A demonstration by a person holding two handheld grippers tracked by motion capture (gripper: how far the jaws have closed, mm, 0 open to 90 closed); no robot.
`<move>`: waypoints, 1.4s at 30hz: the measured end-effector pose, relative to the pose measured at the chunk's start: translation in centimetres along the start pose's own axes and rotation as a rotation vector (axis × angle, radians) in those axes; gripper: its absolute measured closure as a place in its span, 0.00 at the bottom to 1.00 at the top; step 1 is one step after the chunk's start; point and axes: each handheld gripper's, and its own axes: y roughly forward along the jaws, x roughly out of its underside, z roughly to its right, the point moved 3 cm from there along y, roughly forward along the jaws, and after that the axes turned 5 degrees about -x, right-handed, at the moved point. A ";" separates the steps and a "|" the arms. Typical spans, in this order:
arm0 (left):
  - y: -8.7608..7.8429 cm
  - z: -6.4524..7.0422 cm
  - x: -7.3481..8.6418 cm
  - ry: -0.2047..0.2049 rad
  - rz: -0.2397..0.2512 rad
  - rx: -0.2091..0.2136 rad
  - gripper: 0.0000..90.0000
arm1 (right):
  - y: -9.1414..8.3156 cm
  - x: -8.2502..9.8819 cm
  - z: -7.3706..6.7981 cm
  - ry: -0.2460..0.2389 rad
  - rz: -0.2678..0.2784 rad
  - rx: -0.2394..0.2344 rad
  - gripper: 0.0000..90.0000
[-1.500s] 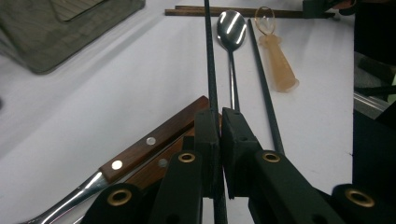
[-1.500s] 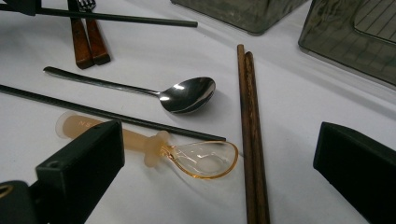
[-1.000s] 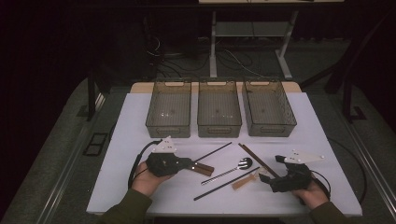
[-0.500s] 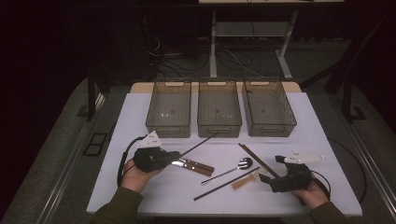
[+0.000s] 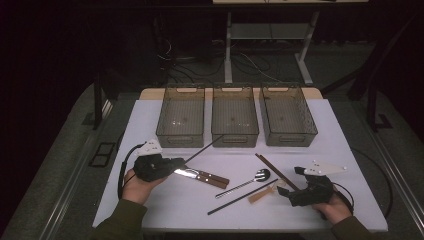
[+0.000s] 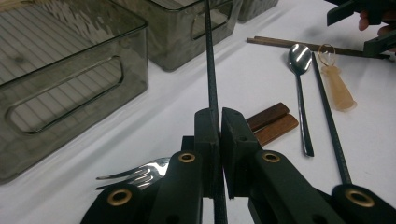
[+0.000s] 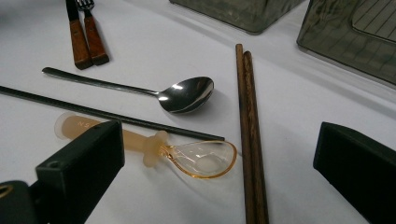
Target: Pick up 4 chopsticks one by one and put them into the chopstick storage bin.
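My left gripper [image 5: 180,163] [image 6: 219,114] is shut on a black chopstick [image 5: 204,149] [image 6: 209,60], which slants up from the jaws toward the bins. Just under it lie a fork [image 6: 140,172] and a knife with wooden handles [image 5: 212,178] [image 6: 273,122]. A second black chopstick [image 5: 242,197] [image 7: 107,113], a steel spoon [image 5: 247,182] [image 7: 184,95], an amber plastic spoon [image 5: 262,192] [image 7: 196,158] and a pair of wooden chopsticks [image 5: 275,170] [image 7: 250,130] lie to the right. My right gripper [image 5: 283,193] [image 7: 222,135] is open, its jaws on either side of the amber spoon's bowl and the wooden chopsticks.
Three smoky clear bins [image 5: 180,139] [image 5: 235,139] [image 5: 290,139] stand side by side at the back of the white table [image 5: 150,205]. All three look empty. The table's front edge runs just before both hands.
My left gripper has moved left and slightly up with the black chopstick held in it, uncovering the fork and knife. The right gripper has stayed where it was.
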 end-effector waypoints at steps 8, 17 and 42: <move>-0.4 -0.5 -0.2 -0.010 0.008 -0.034 0.95 | 0.0 0.0 0.0 0.000 -0.002 0.002 0.02; -0.8 -1.6 -0.7 -0.028 0.016 -0.064 0.95 | 0.1 0.0 0.1 0.004 -0.005 0.005 0.02; 0.1 -5.8 -3.6 -0.108 0.053 -0.146 0.95 | 0.0 0.0 0.2 0.006 0.000 0.007 0.02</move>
